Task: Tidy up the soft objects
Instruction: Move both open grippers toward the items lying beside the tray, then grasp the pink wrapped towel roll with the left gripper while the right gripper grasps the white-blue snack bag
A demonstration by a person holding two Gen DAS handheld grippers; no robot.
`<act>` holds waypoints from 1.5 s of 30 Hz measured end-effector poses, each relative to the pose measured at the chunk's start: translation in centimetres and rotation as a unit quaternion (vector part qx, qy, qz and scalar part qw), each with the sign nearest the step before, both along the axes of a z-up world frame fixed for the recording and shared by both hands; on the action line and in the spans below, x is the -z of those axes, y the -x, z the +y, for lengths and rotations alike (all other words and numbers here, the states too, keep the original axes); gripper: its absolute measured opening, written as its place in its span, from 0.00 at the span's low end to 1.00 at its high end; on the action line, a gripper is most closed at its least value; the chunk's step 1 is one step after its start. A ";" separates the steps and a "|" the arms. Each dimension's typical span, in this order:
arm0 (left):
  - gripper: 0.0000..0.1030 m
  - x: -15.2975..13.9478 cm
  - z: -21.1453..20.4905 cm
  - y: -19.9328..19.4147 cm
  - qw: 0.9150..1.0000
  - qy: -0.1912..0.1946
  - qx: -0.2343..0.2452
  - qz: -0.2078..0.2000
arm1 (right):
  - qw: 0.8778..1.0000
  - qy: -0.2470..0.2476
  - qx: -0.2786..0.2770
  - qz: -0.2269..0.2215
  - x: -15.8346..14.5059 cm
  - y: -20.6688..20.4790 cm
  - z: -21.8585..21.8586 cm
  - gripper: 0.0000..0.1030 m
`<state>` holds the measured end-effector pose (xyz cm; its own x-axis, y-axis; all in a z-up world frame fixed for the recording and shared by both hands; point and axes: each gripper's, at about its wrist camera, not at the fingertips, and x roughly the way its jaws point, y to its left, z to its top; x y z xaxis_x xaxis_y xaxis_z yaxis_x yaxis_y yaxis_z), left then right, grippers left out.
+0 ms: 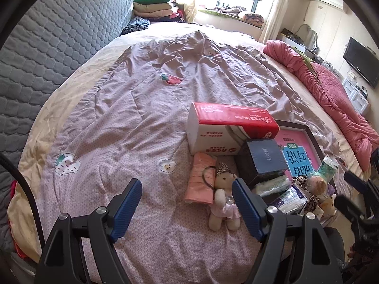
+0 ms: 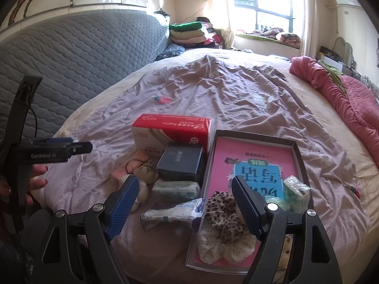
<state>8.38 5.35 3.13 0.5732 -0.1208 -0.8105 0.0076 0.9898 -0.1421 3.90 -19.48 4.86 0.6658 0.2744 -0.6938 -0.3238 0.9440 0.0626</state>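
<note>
I am over a bed (image 1: 132, 127) under a crumpled lilac quilt, a window bright in the upper part of the frame and a grey padded headboard (image 1: 59, 37) in the upper left. The soft things lie in a cluster at the lower right of the left wrist view. Nearest my left tongs (image 1: 187, 197) is a small plush bear (image 1: 223, 203) in a pink dress, lying on the quilt just beside the inner face of the right-hand blade. Touching it at its left is a folded pink cloth (image 1: 200, 179). Behind them stand a red and white tissue box (image 1: 227, 127) and a dark blue box (image 1: 266, 158).

In the right wrist view, a leopard-print scrunchie (image 2: 221, 210) lies in the lower middle, partly on a pink book inside a shallow dark tray (image 2: 299, 156), with a pale dotted scrunchie (image 2: 220, 248) below it. Soft tissue packs (image 2: 175, 189) lie beside the tray's left wall. My right tongs (image 2: 184, 202) hang above the scrunchie.

Both pairs of tongs are spread wide and hold nothing.

I judge the step in hand to be the first pick. For the bear, I should shift the left tongs rightward so the body sits between the blades, then close across the torso, not the thin arm. For the scrunchie, I should come down straight and pinch one fold only, so the book is not dragged along.
</note>
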 end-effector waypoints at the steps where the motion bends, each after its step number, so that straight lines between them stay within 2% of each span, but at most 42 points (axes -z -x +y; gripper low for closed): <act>1: 0.76 0.1 0.2 -0.1 1.000 0.000 -0.003 0.001 | 1.000 -0.004 -0.004 0.005 0.2 0.1 0.3 0.79; 6: 0.76 0.9 1.3 -0.3 1.000 0.007 -0.011 0.006 | 0.999 -0.018 -0.025 0.032 1.2 0.6 2.4 0.79; 10: 0.76 2.0 1.8 -0.6 1.000 0.020 -0.013 0.019 | 0.997 0.028 -0.056 0.033 2.7 1.2 4.6 0.79; 16: 0.76 3.3 1.9 -0.9 0.999 0.025 -0.013 0.032 | 0.994 0.056 -0.089 0.042 4.9 1.2 5.2 0.79; 20: 0.76 4.3 1.7 -1.1 0.999 0.027 -0.009 0.042 | 0.986 0.116 -0.113 0.030 6.4 1.3 5.7 0.79; 23: 0.76 5.1 1.4 -1.4 0.998 0.025 -0.002 0.053 | 0.978 0.164 -0.131 0.015 7.4 1.4 6.3 0.79; 25: 0.76 5.7 0.9 -1.6 0.998 0.026 0.007 0.061 | 0.968 0.205 -0.148 0.002 8.2 1.6 6.8 0.79; 27: 0.76 6.1 0.5 -1.6 0.998 0.024 0.012 0.065 | 0.949 0.268 -0.163 -0.016 9.5 1.9 7.5 0.79; 29: 0.76 6.6 0.2 -1.7 0.997 0.023 0.016 0.070 | 0.934 0.312 -0.173 -0.028 10.6 2.0 7.9 0.79; 32: 0.76 7.1 -0.1 -1.9 0.997 0.023 0.020 0.075 | 0.915 0.356 -0.187 -0.037 12.2 2.0 8.2 0.79; 42: 0.76 8.2 0.8 -2.9 0.994 0.061 0.003 0.087 | 0.892 0.407 -0.193 -0.049 14.5 0.5 8.6 0.75; 43: 0.76 8.2 0.9 -3.0 0.994 0.062 0.001 0.088 | 0.891 0.409 -0.192 -0.050 14.6 0.2 8.7 0.73; 45: 0.76 8.5 0.9 -3.3 0.994 0.065 -0.001 0.089 | 0.890 0.410 -0.192 -0.052 14.7 -0.2 8.8 0.60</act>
